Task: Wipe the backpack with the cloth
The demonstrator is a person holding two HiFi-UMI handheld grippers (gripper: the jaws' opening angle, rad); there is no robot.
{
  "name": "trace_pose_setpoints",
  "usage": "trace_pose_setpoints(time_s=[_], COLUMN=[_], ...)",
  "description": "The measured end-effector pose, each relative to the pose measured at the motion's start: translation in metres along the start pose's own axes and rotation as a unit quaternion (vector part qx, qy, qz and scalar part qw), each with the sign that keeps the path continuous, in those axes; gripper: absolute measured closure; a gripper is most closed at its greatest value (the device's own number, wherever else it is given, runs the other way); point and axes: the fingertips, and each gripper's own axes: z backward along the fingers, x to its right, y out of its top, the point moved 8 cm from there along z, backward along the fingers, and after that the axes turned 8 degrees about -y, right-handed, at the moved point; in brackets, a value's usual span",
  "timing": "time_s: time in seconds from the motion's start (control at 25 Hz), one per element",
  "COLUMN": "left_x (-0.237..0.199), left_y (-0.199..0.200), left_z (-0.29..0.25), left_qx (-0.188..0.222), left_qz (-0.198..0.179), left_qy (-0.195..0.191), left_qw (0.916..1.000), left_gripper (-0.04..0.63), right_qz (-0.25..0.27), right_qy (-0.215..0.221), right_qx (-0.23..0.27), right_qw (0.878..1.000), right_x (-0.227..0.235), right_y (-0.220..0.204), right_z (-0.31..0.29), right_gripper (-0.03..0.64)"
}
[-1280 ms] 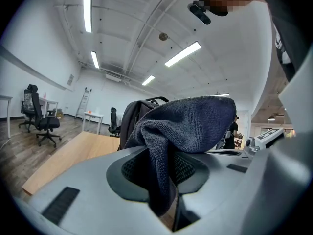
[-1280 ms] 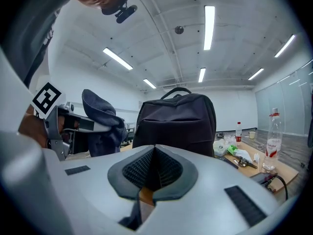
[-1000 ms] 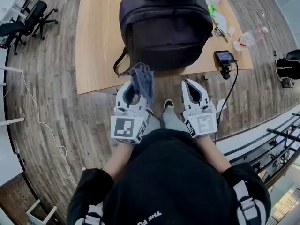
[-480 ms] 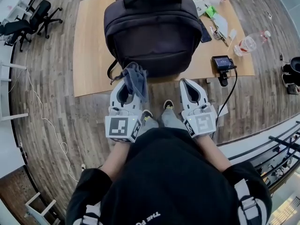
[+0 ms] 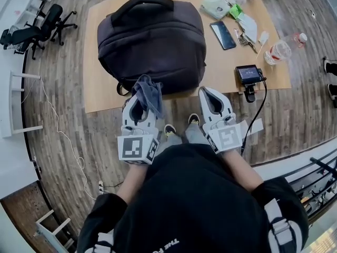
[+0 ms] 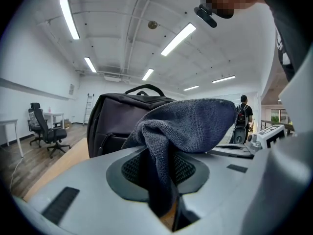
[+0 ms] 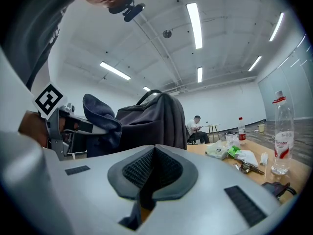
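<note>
A dark backpack (image 5: 152, 41) lies on the wooden table (image 5: 100, 91), handle at the far end; it also shows in the left gripper view as the backpack (image 6: 117, 124) and in the right gripper view as the backpack (image 7: 151, 121). My left gripper (image 5: 141, 101) is shut on a blue-grey cloth (image 5: 149, 92), which bunches over the jaws near the bag's near edge. The cloth (image 6: 188, 124) fills the left gripper view and hangs between the pads. My right gripper (image 5: 210, 96) is shut with nothing in it, at the table's near edge, right of the bag.
On the table's right side lie a phone (image 5: 222, 35), a small screen device (image 5: 248, 74) with a cable, a plastic bottle (image 5: 278, 50), wrappers and small items (image 5: 234, 12). Office chairs (image 5: 39, 28) stand at the far left on the wooden floor.
The view has shifted so the table and backpack sit further left and away. Both grippers have moved sideways along the table's near edge; the cloth stays in the left gripper.
</note>
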Motion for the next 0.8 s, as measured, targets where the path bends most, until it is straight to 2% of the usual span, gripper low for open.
trace_pose_setpoints(time_s=[0.28, 0.52, 0.8], left_x=[0.007, -0.003, -0.035], left_y=[0.007, 0.019, 0.043], left_z=[-0.005, -0.001, -0.003], left_qx=[0.003, 0.011, -0.021], left_qz=[0.0, -0.003, -0.041], left_qy=[0.016, 0.014, 0.016], left_qw=[0.9999, 0.9998, 0.9988], left_gripper=[0.502, 0.502, 0.502], right_qz=[-0.008, 0.0, 0.009], right_qy=[0.019, 0.012, -0.015], right_qx=[0.001, 0.004, 0.014], right_qw=[1.0, 1.0, 1.0], right_x=[0.009, 0.001, -0.009], right_y=[0.002, 0.007, 0.014], right_z=[-0.006, -0.013, -0.025], right_gripper=[0.607, 0.607, 0.607])
